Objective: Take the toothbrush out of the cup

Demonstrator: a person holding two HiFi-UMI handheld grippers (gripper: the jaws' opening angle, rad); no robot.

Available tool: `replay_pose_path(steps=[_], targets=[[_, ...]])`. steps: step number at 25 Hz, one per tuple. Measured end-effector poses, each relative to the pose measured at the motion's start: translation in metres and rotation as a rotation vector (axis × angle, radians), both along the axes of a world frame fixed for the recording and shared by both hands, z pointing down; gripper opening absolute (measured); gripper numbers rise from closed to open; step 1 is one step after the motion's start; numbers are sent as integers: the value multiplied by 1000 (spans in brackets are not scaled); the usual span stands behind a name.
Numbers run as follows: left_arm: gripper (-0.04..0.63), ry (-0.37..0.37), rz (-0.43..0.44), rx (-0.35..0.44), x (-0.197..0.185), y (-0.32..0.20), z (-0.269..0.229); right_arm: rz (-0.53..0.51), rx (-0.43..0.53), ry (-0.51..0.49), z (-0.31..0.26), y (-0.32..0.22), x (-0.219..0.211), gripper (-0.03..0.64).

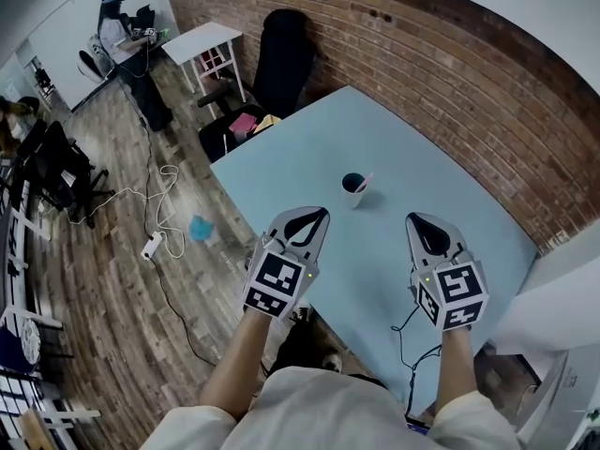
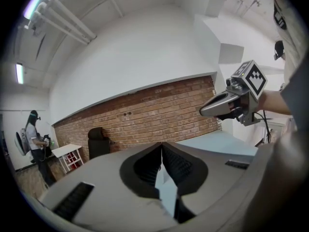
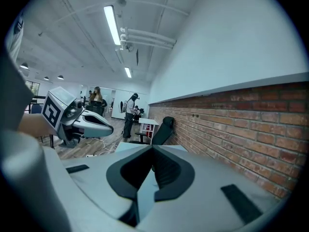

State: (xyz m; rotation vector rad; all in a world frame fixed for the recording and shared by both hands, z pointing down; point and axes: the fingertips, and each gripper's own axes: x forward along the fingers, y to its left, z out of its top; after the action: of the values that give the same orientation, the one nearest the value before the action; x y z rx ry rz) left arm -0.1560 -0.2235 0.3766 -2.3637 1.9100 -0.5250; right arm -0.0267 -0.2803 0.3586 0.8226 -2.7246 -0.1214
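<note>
A small white cup [image 1: 353, 189] with a dark inside stands near the middle of the light blue table [image 1: 394, 139]. A pink toothbrush [image 1: 365, 182] leans out of it to the right. My left gripper [image 1: 322, 212] hovers just in front of and left of the cup, jaws closed together, holding nothing. Off to the cup's right and nearer to me, my right gripper [image 1: 415, 217] is likewise shut and empty. Neither gripper view shows the cup. The left gripper view shows the right gripper [image 2: 207, 111], and the right gripper view shows the left gripper [image 3: 108, 127].
A brick wall [image 1: 450, 73] runs behind the table. A black chair [image 1: 281, 59] stands at the table's far corner, with a small white table [image 1: 202, 40] and a person [image 1: 127, 45] beyond. Cables and a blue object [image 1: 201, 228] lie on the wooden floor to the left.
</note>
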Motion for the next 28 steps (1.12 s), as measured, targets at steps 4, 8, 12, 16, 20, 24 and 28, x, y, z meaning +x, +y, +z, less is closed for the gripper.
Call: replay_pose_path(steps=[4,8,12,16,20,24,28], targets=[[38,8,45,-24,-11,-36,16,58,-15,6,9,-29,-7,12],[41,19,92,-59,-23,-73,34,98,-32,16,21,-55,-20,12],[41,7,127,-82,-31,-107,48,128,-51,31,35,-77,-28,12],[48,16,155,-104,-37,-135,62,155,-78,41,47,-94,-34,12],[52,15,181,-147,-39,-162,80,178,-100,55,56,-109,-37,12],[64,12,226,-187,-34,-188,98,210,-132,63,70,-126,-37,12],[69,20,263,-219,-29,-209,113,251,-165,68,81,-139,-31,12]])
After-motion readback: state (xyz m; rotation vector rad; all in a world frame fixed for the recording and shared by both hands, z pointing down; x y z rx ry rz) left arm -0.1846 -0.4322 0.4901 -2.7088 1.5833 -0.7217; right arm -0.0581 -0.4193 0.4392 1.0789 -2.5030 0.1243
